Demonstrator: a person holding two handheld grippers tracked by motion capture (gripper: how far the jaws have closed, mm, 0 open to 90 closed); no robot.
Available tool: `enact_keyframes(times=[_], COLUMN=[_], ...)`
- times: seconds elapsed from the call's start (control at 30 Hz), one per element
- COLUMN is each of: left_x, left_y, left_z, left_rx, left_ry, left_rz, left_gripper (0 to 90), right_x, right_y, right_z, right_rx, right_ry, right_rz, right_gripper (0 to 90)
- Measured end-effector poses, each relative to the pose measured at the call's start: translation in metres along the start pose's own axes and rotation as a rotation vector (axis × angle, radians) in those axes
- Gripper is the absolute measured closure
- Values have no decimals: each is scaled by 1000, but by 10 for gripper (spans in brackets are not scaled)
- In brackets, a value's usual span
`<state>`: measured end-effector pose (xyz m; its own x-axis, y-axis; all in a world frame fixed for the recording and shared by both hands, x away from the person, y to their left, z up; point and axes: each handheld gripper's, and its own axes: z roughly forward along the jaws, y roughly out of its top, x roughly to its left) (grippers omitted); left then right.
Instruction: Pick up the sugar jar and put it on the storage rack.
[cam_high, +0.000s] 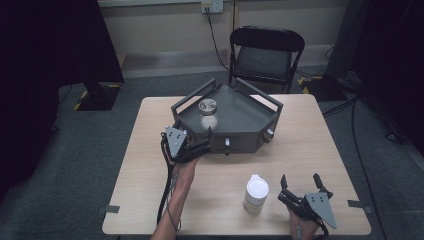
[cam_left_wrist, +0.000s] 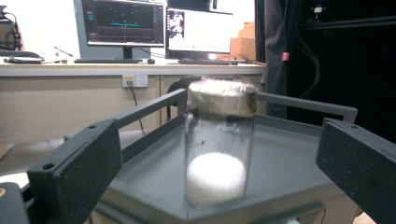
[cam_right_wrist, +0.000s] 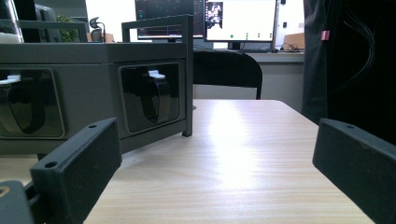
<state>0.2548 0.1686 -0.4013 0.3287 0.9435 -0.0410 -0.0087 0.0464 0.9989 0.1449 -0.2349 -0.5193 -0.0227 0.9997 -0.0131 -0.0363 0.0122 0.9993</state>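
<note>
Jar (cam_left_wrist: 219, 144): motion-blurred in the left gripper view; the foot of the glass was lost behind the tray's front rim (cam_left_wrist: 261, 212).
Jar lid (cam_left_wrist: 222, 97): smeared, its surface detail not readable.
Left gripper (cam_left_wrist: 219, 168): both jaws were cut off by the bottom and side edges of its own view.
Right gripper (cam_right_wrist: 219, 172): its jaws ran out of its own view at the lower corners.
Right hand (cam_high: 300, 227): cut by the bottom edge of the high view, mostly under the grey plate.
Tray's side windows (cam_right_wrist: 149, 95): dark shapes behind them, too dim to name.
Monitors (cam_left_wrist: 123, 21): their screen contents were too small to read.
</note>
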Motion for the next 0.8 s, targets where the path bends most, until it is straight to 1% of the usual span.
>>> enact_keyframes(times=[0.1, 0.2, 0.3, 0.43, 0.47, 0.53, 0.6, 0.73, 0.8], left_x=[-1, -1, -2, -4, -4, -2, 0, 2, 2], left_y=[-4, -8, -10, -14, -16, -19, -21, -27, -31], left_z=[-6, -12, -18, -25, -27, -31, -34, -41, -45], left_rx=[4, -6, -11, -16, -25, -27, -16, -17, -17], left_ry=[15, 18, 24, 37, 41, 42, 41, 59, 74], left_rz=[-7, -18, -19, -5, -10, -18, -22, -38, -33], left_gripper=[0, 0, 0, 0, 0, 0, 0, 0, 0], right_x=[0, 0, 0, 0, 0, 1, 1, 1, 1], right_y=[0, 0, 0, 0, 0, 0, 0, 0, 0], right_z=[0, 0, 0, 0, 0, 0, 0, 0, 0], right_rx=[0, 0, 0, 0, 0, 0, 0, 0, 0], right_ry=[0, -1, -2, -2, -2, -3, -3, -4, -4], right_rz=[0, 0, 0, 0, 0, 0, 0, 0, 0], right_gripper=[0, 0, 0, 0, 0, 0, 0, 0, 0])
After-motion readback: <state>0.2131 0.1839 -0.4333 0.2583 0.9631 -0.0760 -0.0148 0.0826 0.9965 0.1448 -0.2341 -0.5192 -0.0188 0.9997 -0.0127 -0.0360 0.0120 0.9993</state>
